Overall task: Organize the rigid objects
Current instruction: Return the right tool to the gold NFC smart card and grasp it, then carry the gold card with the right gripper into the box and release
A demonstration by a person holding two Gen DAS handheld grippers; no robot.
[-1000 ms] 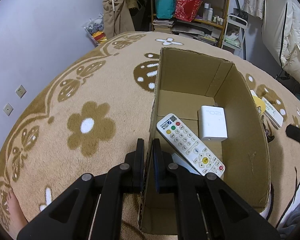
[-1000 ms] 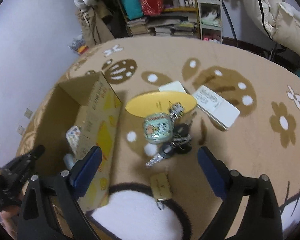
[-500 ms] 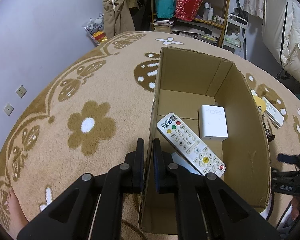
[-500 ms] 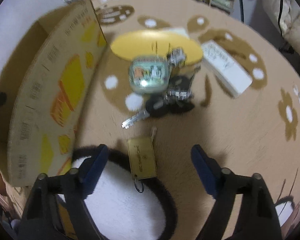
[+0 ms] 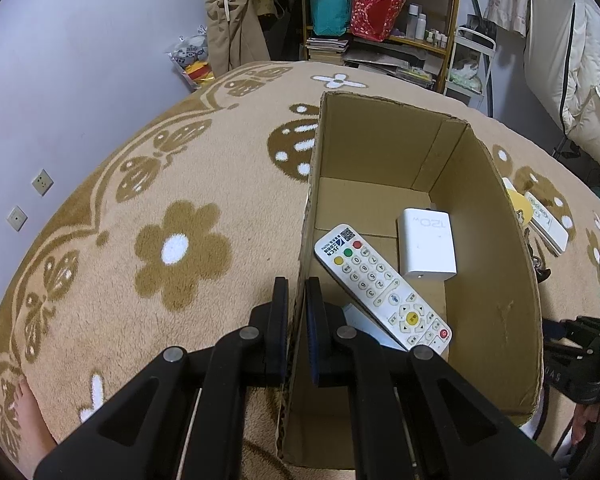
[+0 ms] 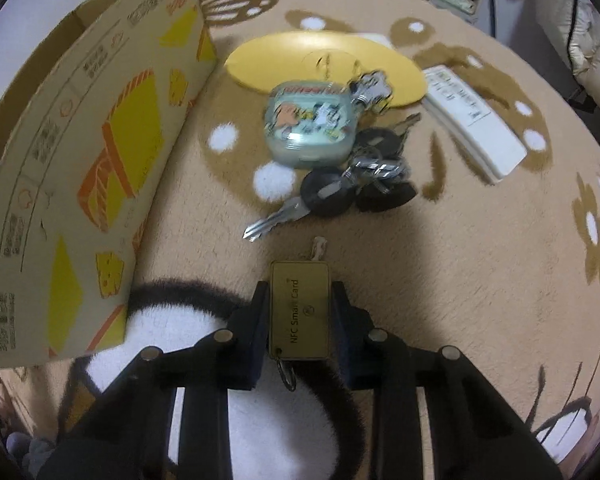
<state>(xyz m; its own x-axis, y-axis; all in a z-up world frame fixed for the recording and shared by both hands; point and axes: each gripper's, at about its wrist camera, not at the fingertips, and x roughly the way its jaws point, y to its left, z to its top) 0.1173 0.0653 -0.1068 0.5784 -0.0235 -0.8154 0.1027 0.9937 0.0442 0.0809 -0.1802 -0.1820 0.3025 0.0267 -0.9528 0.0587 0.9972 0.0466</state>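
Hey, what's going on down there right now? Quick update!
Left tool clamped on brown cardboard box wall. Right tool closed on gold NFC card tag. Nothing blocking.

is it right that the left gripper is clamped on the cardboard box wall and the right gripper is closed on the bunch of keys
Not quite. The left gripper is indeed clamped on the cardboard box wall, but the right gripper is closed on the gold NFC smart card, not the bunch of keys. The right wrist view shows the keys lying free on the rug ahead of the fingers.
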